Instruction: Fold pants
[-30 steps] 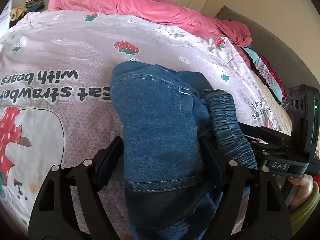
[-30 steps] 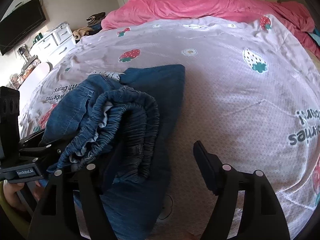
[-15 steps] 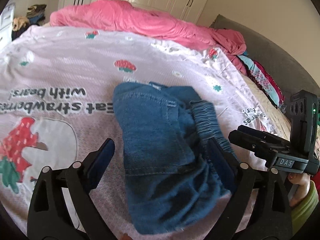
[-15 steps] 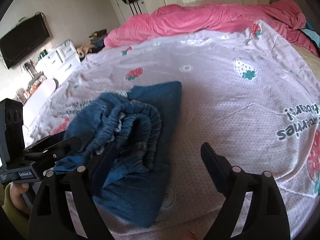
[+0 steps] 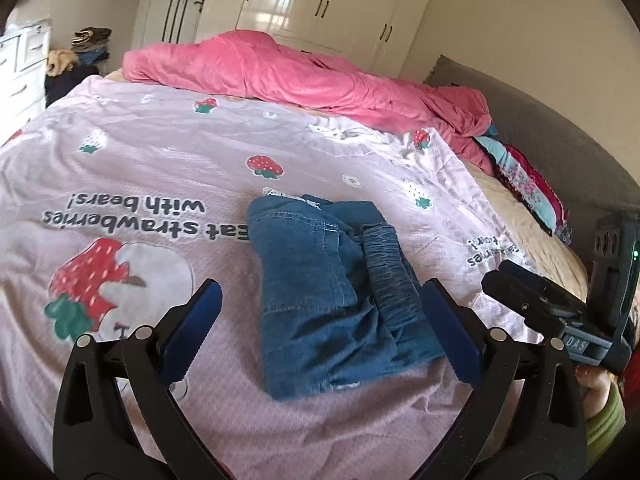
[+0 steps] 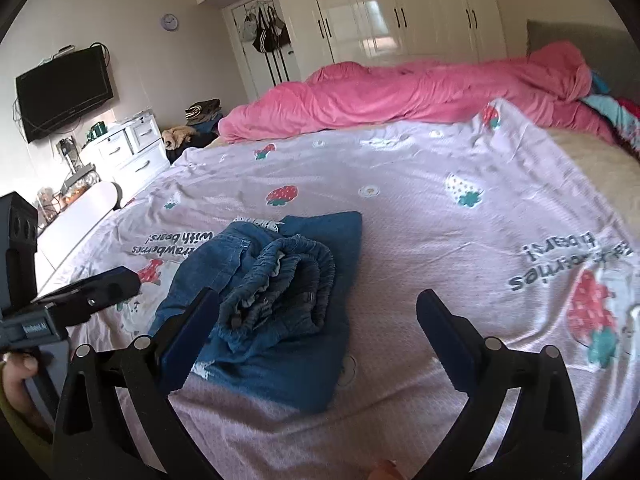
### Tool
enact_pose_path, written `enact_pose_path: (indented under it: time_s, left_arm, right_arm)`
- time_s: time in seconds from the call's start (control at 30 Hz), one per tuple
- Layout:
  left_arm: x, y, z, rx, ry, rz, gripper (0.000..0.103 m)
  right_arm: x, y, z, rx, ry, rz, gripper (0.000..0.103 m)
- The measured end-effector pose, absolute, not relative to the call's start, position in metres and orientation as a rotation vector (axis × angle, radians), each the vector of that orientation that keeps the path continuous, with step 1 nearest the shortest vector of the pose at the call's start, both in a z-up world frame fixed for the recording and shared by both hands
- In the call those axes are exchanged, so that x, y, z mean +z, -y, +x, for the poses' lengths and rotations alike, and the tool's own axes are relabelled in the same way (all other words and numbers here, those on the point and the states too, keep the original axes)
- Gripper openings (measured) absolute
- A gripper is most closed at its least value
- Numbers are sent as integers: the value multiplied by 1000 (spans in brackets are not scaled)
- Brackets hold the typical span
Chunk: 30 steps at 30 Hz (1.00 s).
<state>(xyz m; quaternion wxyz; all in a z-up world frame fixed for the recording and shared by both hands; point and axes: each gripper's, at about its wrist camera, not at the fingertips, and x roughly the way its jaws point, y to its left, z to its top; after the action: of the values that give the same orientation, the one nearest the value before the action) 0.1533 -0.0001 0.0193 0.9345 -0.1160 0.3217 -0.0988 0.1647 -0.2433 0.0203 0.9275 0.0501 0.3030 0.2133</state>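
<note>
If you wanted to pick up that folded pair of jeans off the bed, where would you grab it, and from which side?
Probably the folded jeans are best taken by the gathered elastic waistband bunched on top: it stands proud as a thick ridge, so a gripper's fingers could straddle it. Come from the near side, angled downward, where the bundle's open edge faces the cameras. The flat layer beneath lies flush on the bedspread, harder to pinch.

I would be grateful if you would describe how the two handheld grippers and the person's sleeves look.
The left gripper and right gripper each have black angular arms with silver rivets and dark blue finger pads. Seen from the side, the right gripper carries a white "DAS" label and a green light. The person's sleeve is yellow-green.
</note>
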Motion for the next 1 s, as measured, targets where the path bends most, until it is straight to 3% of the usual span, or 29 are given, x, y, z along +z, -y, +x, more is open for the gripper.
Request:
enact_pose_path:
  time_s: [0.4, 1.0]
  left_arm:
    - [36, 0, 103, -168, -606, -196, 94]
    - [18, 6, 62, -144, -657, -175, 94]
  right_arm:
    - [32, 248, 124, 415, -579, 99, 99]
    - [29, 264, 78, 416, -585, 92, 99]
